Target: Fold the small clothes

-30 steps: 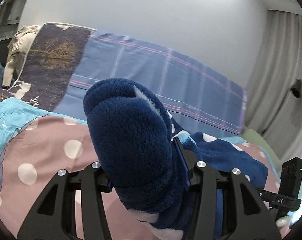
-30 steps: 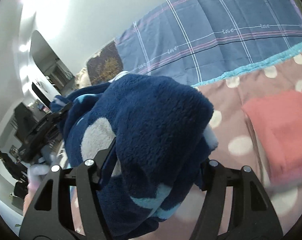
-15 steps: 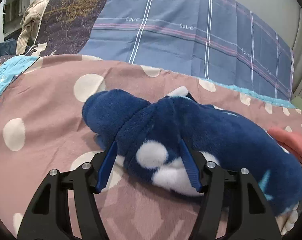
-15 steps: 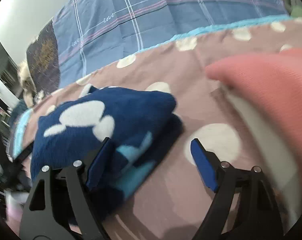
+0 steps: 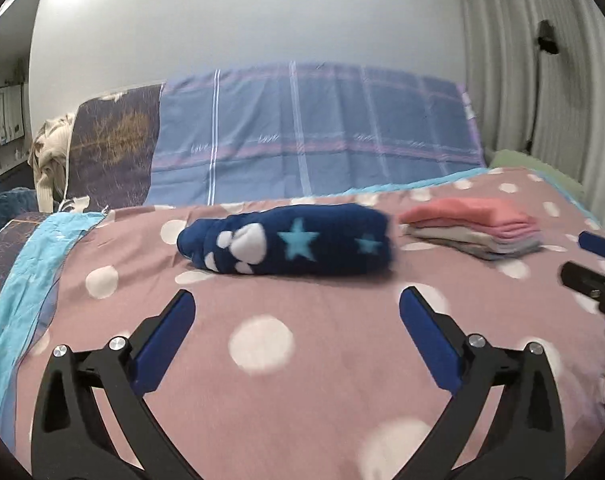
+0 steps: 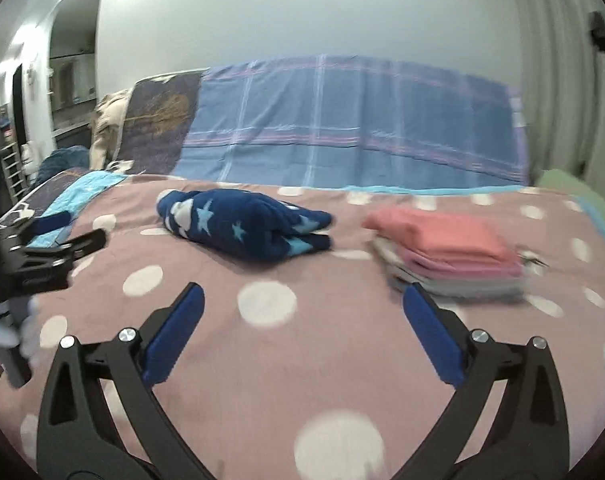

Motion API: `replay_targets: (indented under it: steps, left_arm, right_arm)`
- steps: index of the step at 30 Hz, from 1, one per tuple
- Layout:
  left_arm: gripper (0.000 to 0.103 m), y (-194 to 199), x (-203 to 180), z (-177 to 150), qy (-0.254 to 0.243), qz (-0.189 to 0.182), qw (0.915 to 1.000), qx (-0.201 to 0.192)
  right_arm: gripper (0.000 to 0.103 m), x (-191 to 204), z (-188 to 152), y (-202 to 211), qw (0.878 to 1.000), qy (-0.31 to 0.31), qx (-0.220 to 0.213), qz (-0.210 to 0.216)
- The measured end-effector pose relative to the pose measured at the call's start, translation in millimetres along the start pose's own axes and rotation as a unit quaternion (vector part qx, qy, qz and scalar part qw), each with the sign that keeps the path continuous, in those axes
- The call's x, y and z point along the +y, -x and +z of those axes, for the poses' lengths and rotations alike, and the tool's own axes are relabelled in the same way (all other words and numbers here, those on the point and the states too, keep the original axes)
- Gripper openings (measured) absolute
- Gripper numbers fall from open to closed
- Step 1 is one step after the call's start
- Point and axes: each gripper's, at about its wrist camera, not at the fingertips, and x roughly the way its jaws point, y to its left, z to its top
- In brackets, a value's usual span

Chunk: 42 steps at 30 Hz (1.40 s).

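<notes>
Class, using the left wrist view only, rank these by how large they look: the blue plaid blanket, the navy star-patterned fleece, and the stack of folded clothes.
1. Blue plaid blanket, clearly largest.
2. Navy star-patterned fleece.
3. Stack of folded clothes, smallest, though it lies toward the fisheye edge, so its gap from the fleece is unsure.

Navy fleece garment, turquoise stars; pink bedspread, white dots.
</notes>
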Motion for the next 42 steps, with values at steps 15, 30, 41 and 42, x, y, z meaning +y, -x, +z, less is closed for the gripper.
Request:
replay_targets:
  steps: [15,30,41,42]
  left_arm:
    - [0.102,153.9,-74.3,-40.2,-0.003,0.05,0.9984,-0.027]
    - [0.102,168.4,-87.6,-71.0,0.002,0.061,0.998,0.012]
    - [0.102,165.8,-98.4,-75.2,-0.013,0.057,0.9981,0.02]
    - [0.102,165.2,-99.2,-75.5,-0.013,0.057,0.998,0.021]
  right_arm:
    - [0.101,-9.7,-56.5,137.0,0.998,-0.065,0.014,-0.011]
    - [0.101,-4.9,-76.1,162.4,0.997,-0.061,0.021,-0.037]
    - [0.101,-2.1,-80.9,160.0,0.997,-0.053,0.028,-0.038]
    - [0.101,-2.1,-82.2,159.0,0.997,-0.054,0.031,-0.037]
